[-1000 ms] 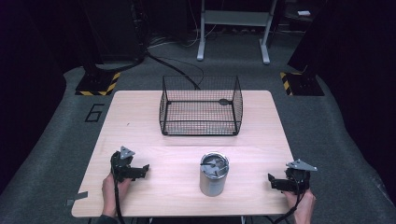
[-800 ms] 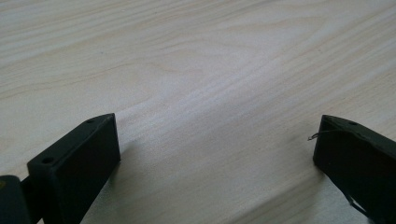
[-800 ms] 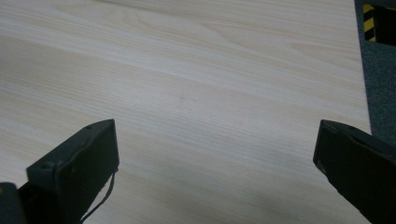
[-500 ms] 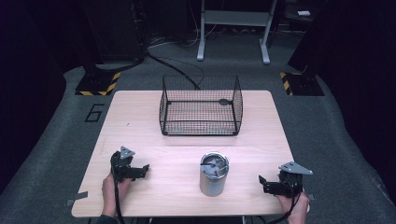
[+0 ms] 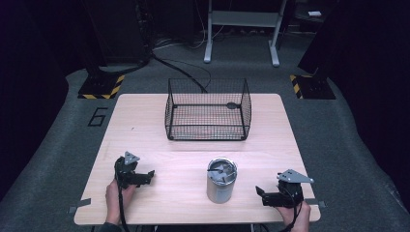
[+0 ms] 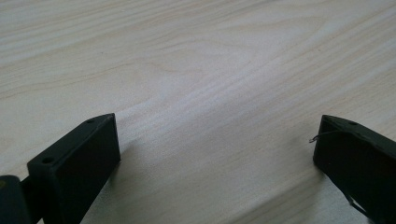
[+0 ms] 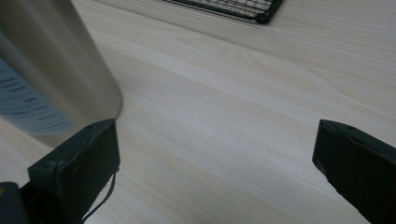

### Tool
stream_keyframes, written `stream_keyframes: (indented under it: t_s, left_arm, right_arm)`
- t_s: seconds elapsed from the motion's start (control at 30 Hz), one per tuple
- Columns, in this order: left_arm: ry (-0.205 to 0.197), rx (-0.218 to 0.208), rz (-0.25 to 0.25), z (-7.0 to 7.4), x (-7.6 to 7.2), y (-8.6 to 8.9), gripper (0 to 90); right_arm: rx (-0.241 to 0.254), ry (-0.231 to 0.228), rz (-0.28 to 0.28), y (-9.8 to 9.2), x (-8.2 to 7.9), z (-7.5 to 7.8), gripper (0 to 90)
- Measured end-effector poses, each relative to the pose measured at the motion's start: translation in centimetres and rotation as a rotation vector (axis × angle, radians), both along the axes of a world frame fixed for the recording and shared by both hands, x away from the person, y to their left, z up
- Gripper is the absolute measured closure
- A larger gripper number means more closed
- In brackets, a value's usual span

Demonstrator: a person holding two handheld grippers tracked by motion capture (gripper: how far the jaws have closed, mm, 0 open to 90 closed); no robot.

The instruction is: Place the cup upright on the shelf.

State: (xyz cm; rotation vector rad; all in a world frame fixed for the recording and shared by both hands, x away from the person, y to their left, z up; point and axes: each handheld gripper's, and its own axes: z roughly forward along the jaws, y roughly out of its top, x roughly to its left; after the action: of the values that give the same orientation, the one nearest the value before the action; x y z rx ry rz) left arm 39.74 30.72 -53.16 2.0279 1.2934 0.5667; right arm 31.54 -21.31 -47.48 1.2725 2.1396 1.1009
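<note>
A steel cup point(image 5: 221, 180) stands upright on the wooden table point(image 5: 183, 154), near the front and right of middle. My right gripper point(image 5: 261, 195) lies low at the table's front right, open, jaws pointing left toward the cup and a short way from it. In the right gripper view the cup's side point(image 7: 46, 79) rises just past the left jaw, with bare wood between the jaws point(image 7: 215, 158). My left gripper point(image 5: 147, 175) rests at the front left, open, jaws pointing right. Its own view point(image 6: 215, 154) has nothing but wood grain between the jaws.
A black wire basket point(image 5: 208, 110) sits at the back middle of the table; its corner point(image 7: 243, 9) edges the top of the right gripper view. A hand holds each gripper at the front edge. Dark floor, cables and a stand lie beyond.
My right gripper has slid left along the front of the table, closer to the cup. The left gripper, cup and basket have stayed put.
</note>
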Motion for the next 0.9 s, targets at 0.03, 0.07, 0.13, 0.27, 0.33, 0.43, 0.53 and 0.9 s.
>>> stream_keyframes:
  t_s: [0.03, 0.07, 0.13, 0.27, 0.33, 0.43, 0.53, 0.9]
  left_arm:
    - [0.000, 0.002, 0.000, 0.0, 0.0, 0.0, 0.4]
    - [0.000, 0.002, 0.000, 0.0, 0.0, 0.0, 0.4]
    - [0.000, 0.008, -0.006, 0.0, 0.0, 0.1, 0.4]
    - [0.003, 0.011, -0.007, 0.0, 0.0, 0.1, 0.4]
    - [0.005, 0.007, -0.007, 0.0, 0.0, 0.1, 0.4]
    - [0.001, 0.009, -0.007, 0.0, 0.0, 0.1, 0.4]
    - [0.007, 0.011, -0.010, 0.1, 0.0, 0.1, 0.4]
    - [0.002, 0.008, -0.005, 0.0, 0.0, 0.1, 0.4]
  right_arm:
    - [0.015, 0.011, 0.012, 0.3, -0.1, 0.2, 0.0]
    - [0.015, 0.011, 0.012, 0.3, -0.1, 0.2, 0.0]
    - [0.020, -0.012, 0.035, 0.8, -0.3, 0.6, 0.0]
    - [0.029, -0.017, 0.092, 2.0, -0.7, 1.4, 0.0]
    - [0.028, -0.023, 0.114, 2.6, -0.9, 1.7, 0.0]
    - [0.033, -0.034, 0.142, 3.5, -1.2, 2.1, 0.0]
    - [0.037, -0.045, 0.173, 4.4, -1.3, 2.4, 0.0]
    - [0.058, -0.041, 0.274, 7.2, -1.2, 3.0, 0.0]
